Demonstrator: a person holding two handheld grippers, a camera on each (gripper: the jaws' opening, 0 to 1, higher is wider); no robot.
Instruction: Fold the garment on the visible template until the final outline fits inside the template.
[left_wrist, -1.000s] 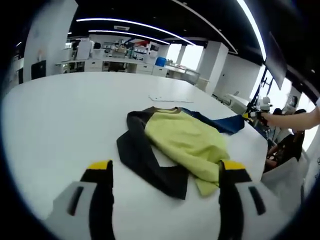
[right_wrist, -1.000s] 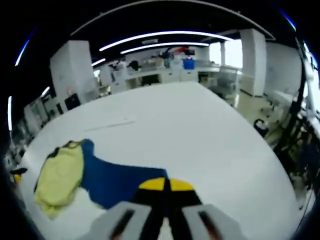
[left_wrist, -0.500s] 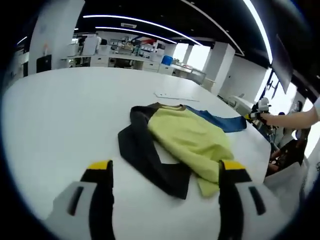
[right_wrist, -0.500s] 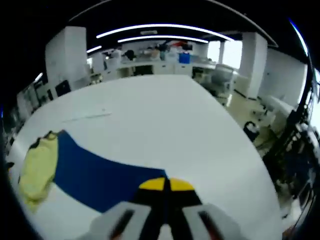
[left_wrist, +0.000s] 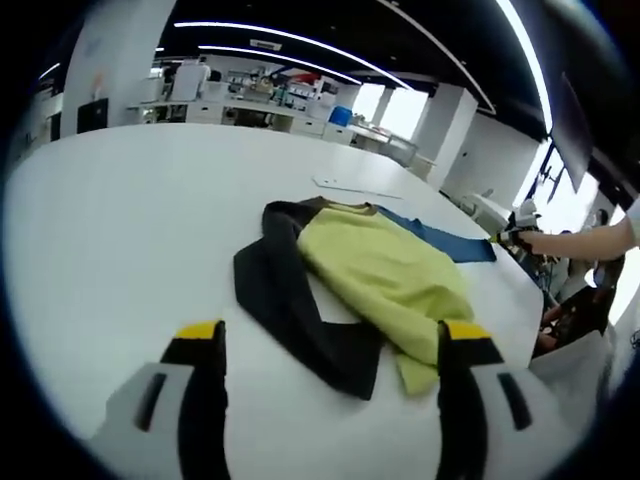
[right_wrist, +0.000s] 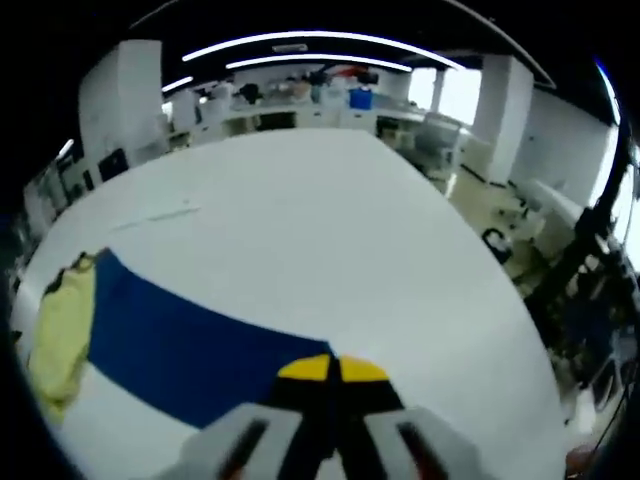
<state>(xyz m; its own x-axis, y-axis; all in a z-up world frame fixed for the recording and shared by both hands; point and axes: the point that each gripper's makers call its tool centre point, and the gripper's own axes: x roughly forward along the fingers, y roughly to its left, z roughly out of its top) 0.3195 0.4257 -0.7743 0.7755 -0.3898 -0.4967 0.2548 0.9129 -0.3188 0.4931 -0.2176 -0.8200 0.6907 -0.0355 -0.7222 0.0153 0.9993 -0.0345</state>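
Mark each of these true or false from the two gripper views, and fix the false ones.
1. The right hand-held gripper is shut on the blue sleeve. True.
2. The left hand-held gripper is shut on the yellow-green panel. False: its jaws stand open above the table, holding nothing.
3. The garment lies on a white table. True.
4. The blue sleeve is bunched under the yellow-green panel. False: it stretches out flat, away from the panel, towards the right hand-held gripper.
5. The black sleeve lies beside the yellow-green panel, nearer the left hand-held gripper. True.
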